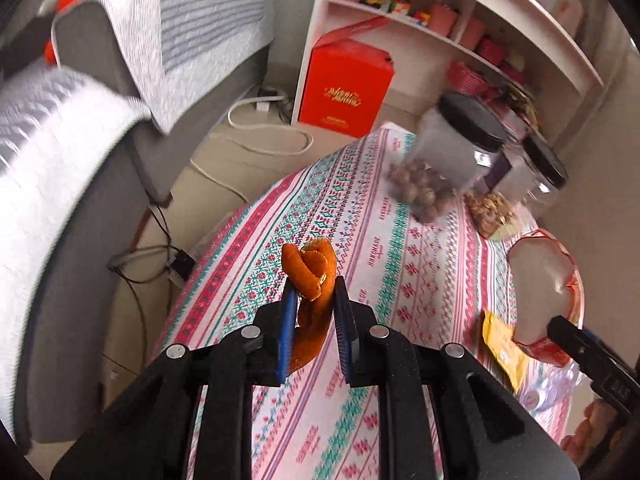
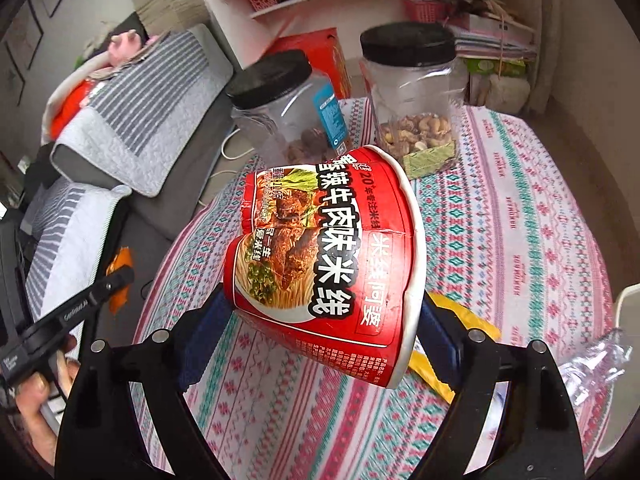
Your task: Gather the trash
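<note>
In the left wrist view my left gripper [image 1: 315, 286] is shut on a curled orange peel [image 1: 310, 266], held above the patterned tablecloth [image 1: 372, 240]. In the right wrist view my right gripper [image 2: 323, 304] is shut on a red instant noodle cup [image 2: 328, 256], its pads pressing both sides; the cup hangs tilted over the table [image 2: 520, 220]. The same noodle cup [image 1: 540, 288] and right gripper [image 1: 560, 326] show at the right edge of the left view. The left gripper [image 2: 116, 280] with its orange peel [image 2: 120, 262] appears at the left of the right view.
A yellow wrapper [image 2: 476, 320] and a crumpled clear bottle [image 2: 596, 360] lie on the cloth by the cup. Two black-lidded jars of nuts [image 2: 288, 112] [image 2: 416, 96] stand at the far side. A grey sofa [image 1: 80, 200], floor cables [image 1: 260, 136] and a white shelf [image 1: 460, 40] surround the table.
</note>
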Action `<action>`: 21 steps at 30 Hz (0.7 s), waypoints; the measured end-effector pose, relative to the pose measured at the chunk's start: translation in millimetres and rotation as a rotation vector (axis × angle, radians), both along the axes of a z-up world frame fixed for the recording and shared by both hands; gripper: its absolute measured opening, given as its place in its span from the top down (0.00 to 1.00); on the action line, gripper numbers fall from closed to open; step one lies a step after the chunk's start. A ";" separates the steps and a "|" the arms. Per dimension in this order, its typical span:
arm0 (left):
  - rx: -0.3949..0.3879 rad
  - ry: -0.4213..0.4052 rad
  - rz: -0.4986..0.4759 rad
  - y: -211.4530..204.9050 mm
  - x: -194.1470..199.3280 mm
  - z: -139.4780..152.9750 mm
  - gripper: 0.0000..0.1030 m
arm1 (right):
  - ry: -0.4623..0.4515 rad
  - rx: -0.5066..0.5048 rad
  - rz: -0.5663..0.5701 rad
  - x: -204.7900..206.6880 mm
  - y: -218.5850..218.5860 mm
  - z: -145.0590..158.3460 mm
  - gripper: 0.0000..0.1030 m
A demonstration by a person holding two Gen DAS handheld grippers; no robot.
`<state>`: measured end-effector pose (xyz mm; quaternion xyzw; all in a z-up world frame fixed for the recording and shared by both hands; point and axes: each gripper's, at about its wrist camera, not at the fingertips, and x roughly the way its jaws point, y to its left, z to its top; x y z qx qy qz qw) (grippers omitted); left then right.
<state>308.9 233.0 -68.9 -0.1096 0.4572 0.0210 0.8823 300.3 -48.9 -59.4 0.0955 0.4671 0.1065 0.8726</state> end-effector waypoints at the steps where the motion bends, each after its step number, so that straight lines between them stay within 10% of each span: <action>1: 0.015 -0.003 -0.001 -5.0 -5.7 6.0 0.82 | -0.008 0.005 0.001 -7.6 -3.5 3.2 0.19; 21: 0.043 -0.141 -0.091 -146.0 -113.8 58.5 0.82 | -0.146 0.029 -0.007 -99.9 -107.2 50.2 0.19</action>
